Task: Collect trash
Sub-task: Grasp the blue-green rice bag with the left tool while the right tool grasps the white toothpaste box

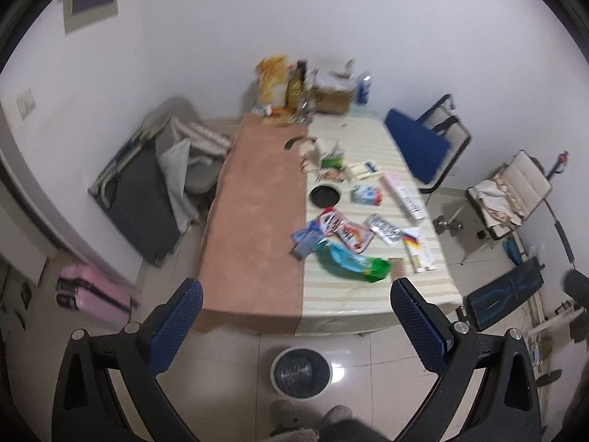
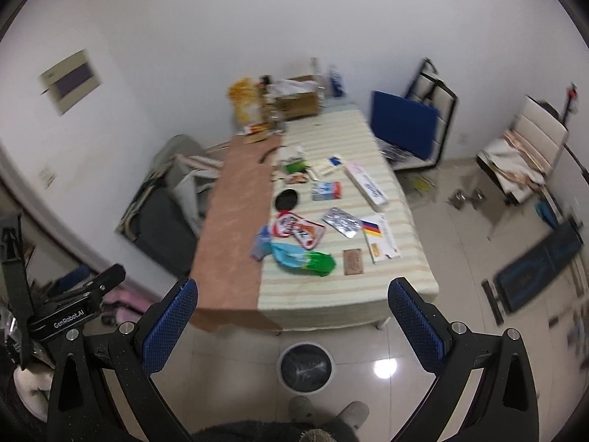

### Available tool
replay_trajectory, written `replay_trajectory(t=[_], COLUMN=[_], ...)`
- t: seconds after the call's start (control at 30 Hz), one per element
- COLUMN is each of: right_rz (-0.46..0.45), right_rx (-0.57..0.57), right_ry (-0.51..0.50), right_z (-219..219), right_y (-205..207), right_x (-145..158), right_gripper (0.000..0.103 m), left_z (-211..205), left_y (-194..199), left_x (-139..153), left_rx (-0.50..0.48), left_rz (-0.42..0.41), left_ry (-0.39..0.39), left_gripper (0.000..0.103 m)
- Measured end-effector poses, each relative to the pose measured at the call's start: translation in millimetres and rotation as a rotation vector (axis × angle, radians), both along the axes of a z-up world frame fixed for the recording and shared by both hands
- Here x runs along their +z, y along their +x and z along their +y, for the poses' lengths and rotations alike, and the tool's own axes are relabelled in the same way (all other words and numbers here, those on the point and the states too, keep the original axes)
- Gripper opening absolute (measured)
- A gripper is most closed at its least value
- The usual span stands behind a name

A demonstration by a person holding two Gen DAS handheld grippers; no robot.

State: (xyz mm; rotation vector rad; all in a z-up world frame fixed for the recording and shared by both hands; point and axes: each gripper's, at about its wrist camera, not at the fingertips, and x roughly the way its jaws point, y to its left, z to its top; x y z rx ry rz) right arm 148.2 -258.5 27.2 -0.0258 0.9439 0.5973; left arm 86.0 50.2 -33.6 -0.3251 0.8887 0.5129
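Note:
Several wrappers and packets lie on the striped table (image 1: 368, 294) (image 2: 416, 269): a green and blue bag (image 1: 359, 263) (image 2: 303, 258), a red and white packet (image 1: 344, 230) (image 2: 300, 230), a silver blister pack (image 1: 384, 228) (image 2: 340, 221). A white trash bin with a black liner (image 1: 301, 372) (image 2: 304, 367) stands on the floor before the table. My left gripper (image 1: 296, 316) is open and empty, high above the bin. My right gripper (image 2: 292, 313) is open and empty, also well back from the table.
A brown cloth (image 1: 257, 213) covers the table's left half. Boxes and bags (image 1: 313, 88) crowd its far end. Chairs (image 1: 430, 140) (image 2: 522, 158) stand right. A dark folded cot (image 1: 143, 199) and a pink suitcase (image 1: 92, 291) sit left. The left gripper's body (image 2: 73, 313) shows in the right view.

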Motion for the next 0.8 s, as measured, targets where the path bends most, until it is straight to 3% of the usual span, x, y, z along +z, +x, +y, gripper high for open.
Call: replay_trajectory(t=[0.1,0.27,0.53,0.63,0.8], right_rz=[0.04,0.117,0.208,0.241,0.303], right_rx=[-0.062,-0.127,-0.111,-0.062,-0.015], right_ry=[-0.015,-0.099,-0.261,-0.331,-0.4], right_z=[2.0,10.8,36.7,55.4,88.7], right_y=[18.7,70.5,211.2,274.2,385.7], right_x=[-20.1,-67.8,-171.0,-217.6,-294.5], right_gripper=[0.103,0.103,0.103,0.103,0.098], left_z=[26.1,49.5,54.7,49.2,49.0], left_y=[10.8,44.4,129.3,161.9,194.7], left_x=[-43.0,-116.4,-237.7,-277.0,-318.0], left_rx=[0.042,0.103,0.295,0.352,0.457], left_rz=[0.047,0.132,0.236,0.263,0.276], left_ry=[-0.065,-0.303,-0.617,-0.689,-0.803], left_gripper=[0.103,0.103,0.1,0.082,0.074])
